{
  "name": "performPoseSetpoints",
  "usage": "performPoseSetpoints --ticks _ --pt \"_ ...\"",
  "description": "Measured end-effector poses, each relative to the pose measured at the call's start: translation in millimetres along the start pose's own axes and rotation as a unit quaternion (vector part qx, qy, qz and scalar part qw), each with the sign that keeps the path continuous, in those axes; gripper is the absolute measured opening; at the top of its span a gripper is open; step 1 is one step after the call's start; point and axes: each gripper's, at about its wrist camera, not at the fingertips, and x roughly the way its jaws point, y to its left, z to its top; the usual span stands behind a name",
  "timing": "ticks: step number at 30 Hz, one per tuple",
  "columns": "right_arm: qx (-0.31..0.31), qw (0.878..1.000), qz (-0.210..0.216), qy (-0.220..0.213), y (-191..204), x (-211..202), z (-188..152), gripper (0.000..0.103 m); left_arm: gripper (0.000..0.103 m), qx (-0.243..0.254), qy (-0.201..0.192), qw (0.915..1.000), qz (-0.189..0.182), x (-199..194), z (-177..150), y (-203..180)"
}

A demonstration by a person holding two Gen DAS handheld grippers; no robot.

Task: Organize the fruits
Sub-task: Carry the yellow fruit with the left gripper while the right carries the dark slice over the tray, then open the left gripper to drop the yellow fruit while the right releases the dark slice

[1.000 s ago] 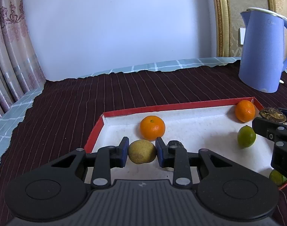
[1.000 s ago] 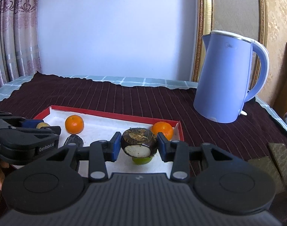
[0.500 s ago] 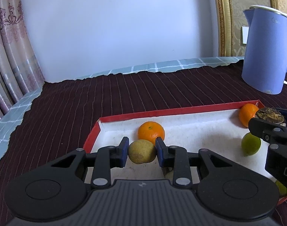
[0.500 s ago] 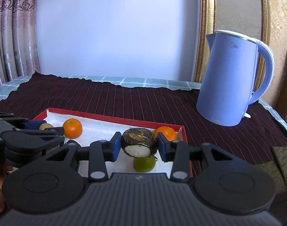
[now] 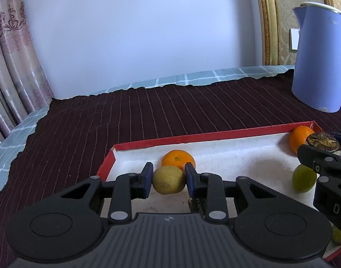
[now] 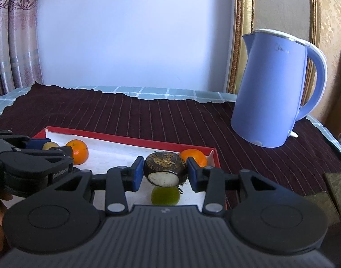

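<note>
Inside red-rimmed tray (image 5: 192, 136) on bench: two oranges (image 5: 178, 159) (image 5: 301, 138), one lime (image 5: 304, 178). Above tray, yellowish fruit (image 5: 168, 179) pinched in left hand-held gripper (image 5: 168, 180); dark brown fruit (image 6: 165, 169) with white patch clamped in right hand-held gripper (image 6: 165, 174), directly over lime. Beyond tray, blue kettle (image 6: 274, 89) on striped cloth (image 6: 148, 116).

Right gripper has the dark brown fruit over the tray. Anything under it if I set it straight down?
Yes. The right gripper holds the dark brown fruit right above a green lime lying on the white floor of the red tray. An orange sits just behind, in the far right corner. Bare floor shows to the left.
</note>
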Motion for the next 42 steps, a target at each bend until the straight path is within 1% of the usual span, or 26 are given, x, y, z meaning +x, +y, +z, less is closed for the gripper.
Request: performPoseSetpoints --ticks 20,21,22,26,32,33,34,35,36,37,39,40,42 --pt "0.003 1.0 -0.01 0.02 -3 19 0 0.038 0.03 0.005 0.008 0.9999 0.009 13 8 -7" --pt "0.0 1.0 -0.009 0.02 -2 20 1 0.041 0.03 0.004 0.006 0.9999 0.009 13 9 -7" --pt "-0.003 1.0 -0.012 0.017 -1 19 1 0.047 0.03 0.004 0.006 0.9999 0.008 13 9 -7" --pt "-0.008 1.0 -0.014 0.013 0 16 1 0.047 0.03 -0.001 0.013 0.9999 0.003 14 9 -6" --pt "-0.004 1.0 -0.015 0.009 -3 10 0 0.047 0.031 0.01 0.008 0.9999 0.003 11 9 -9" --pt "-0.004 1.0 -0.016 0.008 -3 8 0 0.047 0.034 0.009 0.007 0.9999 0.001 10 9 -9" --pt "-0.003 1.0 -0.016 0.007 -3 7 0 0.047 0.042 0.009 0.006 0.9999 0.0 9 9 -8" --pt "-0.002 1.0 -0.015 0.005 -4 5 0 0.047 0.047 0.008 0.004 1.0 -0.001 7 9 -8" --pt "-0.001 1.0 -0.013 0.003 -4 2 0 0.047 0.056 0.009 -0.001 1.0 0.0 5 8 -8" --pt "-0.001 1.0 -0.013 0.001 -3 -1 0 0.047 0.059 0.011 -0.007 0.9999 0.004 3 8 -8" --pt "-0.001 1.0 -0.013 -0.004 -3 -6 -1 0.048 0.059 0.017 -0.015 0.9997 0.009 -3 7 -9" --pt "0.0 1.0 -0.011 -0.007 -3 -9 -1 0.05 0.059 0.017 -0.018 0.9996 0.009 -6 7 -8" --pt "0.001 1.0 -0.01 -0.014 -2 -18 -4 0.052 0.059 0.016 -0.023 0.9996 0.006 -13 5 -5"
